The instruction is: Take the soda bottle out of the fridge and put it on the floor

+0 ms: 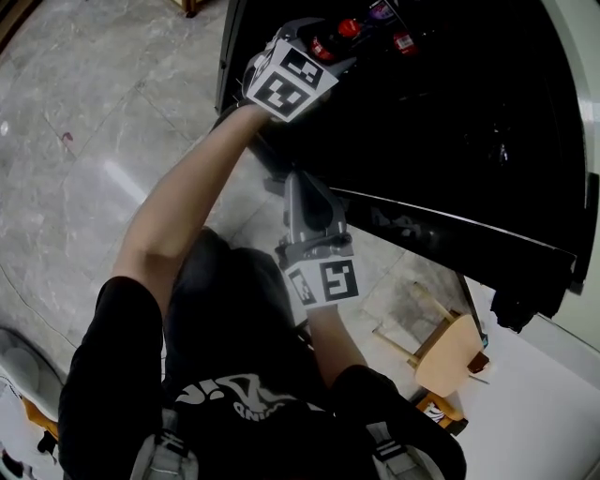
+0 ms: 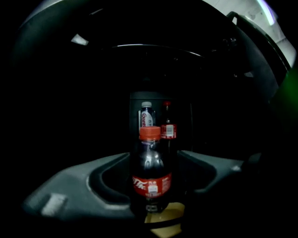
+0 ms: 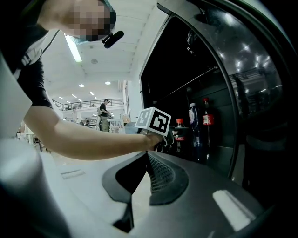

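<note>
The soda bottle [image 2: 151, 179] is dark cola with a red cap and red label. It stands upright inside the black fridge [image 1: 469, 122]. My left gripper [image 2: 153, 160] reaches into the fridge with its jaws wide on either side of the bottle, and I see no pad pressing on it. In the head view the left gripper [image 1: 323, 47] is at the fridge's top left, beside red bottle caps [image 1: 349, 28]. My right gripper [image 1: 293, 180] hangs below, outside the fridge. Its jaws [image 3: 147, 154] meet at the tips with nothing between them. The right gripper view shows the soda bottle [image 3: 179, 131] by the left gripper [image 3: 168, 137].
Behind the soda stand a white-capped bottle [image 2: 146, 116] and a taller red-labelled one [image 2: 168, 128]. The fridge's open door edge [image 1: 450, 225] juts out low on the right. A small wooden stool [image 1: 450, 352] stands under it. Grey marble floor [image 1: 84, 141] lies on the left.
</note>
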`<state>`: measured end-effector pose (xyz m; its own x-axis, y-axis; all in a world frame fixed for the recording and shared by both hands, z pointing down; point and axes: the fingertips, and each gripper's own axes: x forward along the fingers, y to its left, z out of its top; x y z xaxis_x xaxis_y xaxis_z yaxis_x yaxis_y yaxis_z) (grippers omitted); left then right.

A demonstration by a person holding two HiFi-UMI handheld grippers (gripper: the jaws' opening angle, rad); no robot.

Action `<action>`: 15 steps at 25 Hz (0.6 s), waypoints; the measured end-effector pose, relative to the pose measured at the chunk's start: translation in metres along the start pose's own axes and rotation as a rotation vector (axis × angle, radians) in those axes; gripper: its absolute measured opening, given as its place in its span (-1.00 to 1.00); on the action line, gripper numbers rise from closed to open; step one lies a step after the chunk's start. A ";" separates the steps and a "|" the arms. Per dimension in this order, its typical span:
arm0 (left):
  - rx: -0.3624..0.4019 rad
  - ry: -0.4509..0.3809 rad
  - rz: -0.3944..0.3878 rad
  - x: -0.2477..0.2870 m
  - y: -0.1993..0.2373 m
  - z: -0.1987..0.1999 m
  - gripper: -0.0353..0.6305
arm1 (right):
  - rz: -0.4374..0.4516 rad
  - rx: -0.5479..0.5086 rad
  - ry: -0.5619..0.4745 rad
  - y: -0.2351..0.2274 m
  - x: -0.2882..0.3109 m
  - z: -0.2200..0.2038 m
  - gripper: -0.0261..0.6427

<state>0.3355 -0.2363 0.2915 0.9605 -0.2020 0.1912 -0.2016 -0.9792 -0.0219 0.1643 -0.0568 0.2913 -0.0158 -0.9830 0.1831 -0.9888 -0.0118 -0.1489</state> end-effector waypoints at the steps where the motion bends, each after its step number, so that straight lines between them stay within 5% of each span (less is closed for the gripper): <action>1: 0.001 0.002 0.002 0.002 0.001 -0.001 0.05 | -0.001 0.001 0.002 -0.001 -0.001 -0.001 -0.92; 15: -0.010 0.049 0.019 0.019 0.006 -0.021 0.02 | -0.031 0.042 0.000 -0.010 -0.007 -0.003 -0.92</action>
<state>0.3482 -0.2453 0.3151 0.9460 -0.2189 0.2392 -0.2216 -0.9750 -0.0158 0.1741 -0.0492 0.2940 0.0152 -0.9819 0.1886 -0.9817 -0.0504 -0.1835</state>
